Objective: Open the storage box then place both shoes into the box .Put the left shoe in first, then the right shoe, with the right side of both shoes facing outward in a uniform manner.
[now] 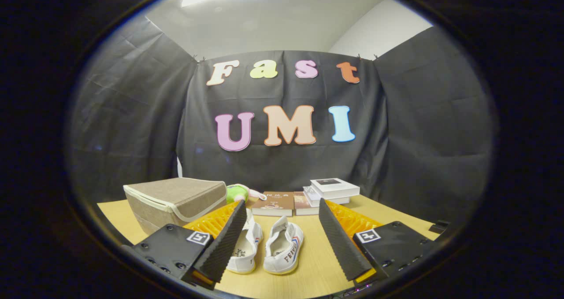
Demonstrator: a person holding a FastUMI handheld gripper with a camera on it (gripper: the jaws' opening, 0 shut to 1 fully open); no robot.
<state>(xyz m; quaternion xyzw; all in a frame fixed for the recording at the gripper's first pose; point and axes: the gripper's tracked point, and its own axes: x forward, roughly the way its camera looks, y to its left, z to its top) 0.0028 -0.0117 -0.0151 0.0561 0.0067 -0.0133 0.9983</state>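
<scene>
Box (176, 202) lies ahead and to the left of my jaws, beyond the left finger (222, 241), and this is the relation that the first move depends on. Its lid is closed, so I judge that the opening step is not yet done. The box stands on the tabletop (308, 268), near its far left part, with its long side running roughly across my line of sight and one corner turned toward me.

My gripper (282, 241) hangs above the near part of the tabletop with the jaws wide apart and holding nothing. Between the two fingers, just ahead, lie the two shoes (264, 246), side by side and almost touching. Their heels point toward me and their toes point away, so their long axes run along my fingers. The left one is partly hidden behind the left finger.

To reach the lid I think I must swing the gripper left and forward, passing over the shoes. The lid's pale front edge faces me, so this seems the side to catch.

Beyond the shoes are some books (304, 197), and a green toy (238, 192) sits just beside the box.
</scene>
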